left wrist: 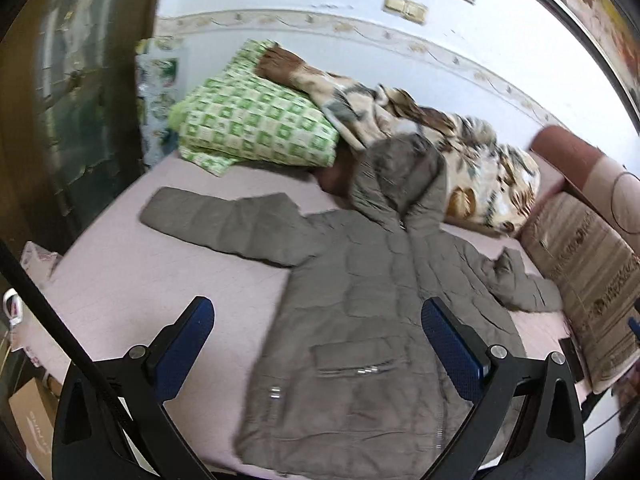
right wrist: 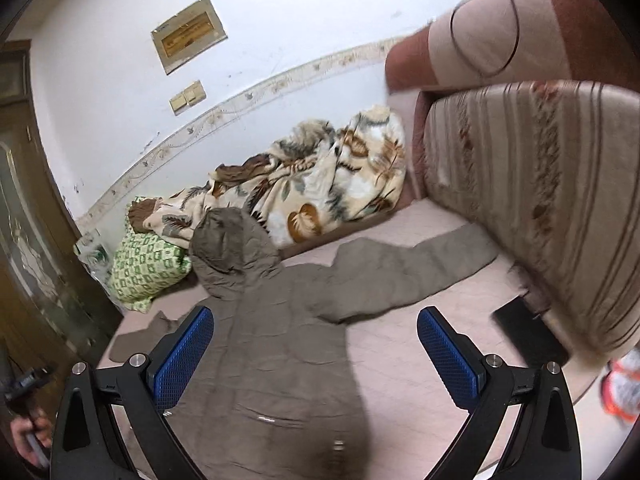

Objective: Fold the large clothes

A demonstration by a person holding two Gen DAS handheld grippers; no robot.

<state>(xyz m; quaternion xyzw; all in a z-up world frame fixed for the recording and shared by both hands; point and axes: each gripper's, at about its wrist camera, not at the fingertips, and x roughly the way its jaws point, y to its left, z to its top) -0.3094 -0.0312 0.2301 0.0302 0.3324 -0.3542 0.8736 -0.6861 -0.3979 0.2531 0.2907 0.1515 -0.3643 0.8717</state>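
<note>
Jacket [left wrist: 360, 320] fabric, grey-brown and quilted, lies front up across the pink bed [left wrist: 132, 280], filling most of the near half. Its hood [left wrist: 396, 176] points toward the far edge by the wall, resting against a leaf-print blanket [left wrist: 472, 160] heaped along that edge. One sleeve [left wrist: 224, 220] stretches flat toward the bed's left side; the other sleeve [left wrist: 520, 284] lies crumpled near the right side, close to a striped cushion [left wrist: 584, 280]. A green checked pillow [left wrist: 248, 120] sits at the far left corner, partly under the blanket.

The left gripper [left wrist: 318, 344] hangs above the jacket's lower front near the zipped pocket [left wrist: 360, 362], its blue pads [left wrist: 180, 352] spread wide and holding nothing. The right gripper [right wrist: 316, 352] hovers over the jacket's body near the bed's front edge, jaws likewise wide apart and empty. A dark flat object [right wrist: 532, 336] lies on the bed below the striped cushion.
</note>
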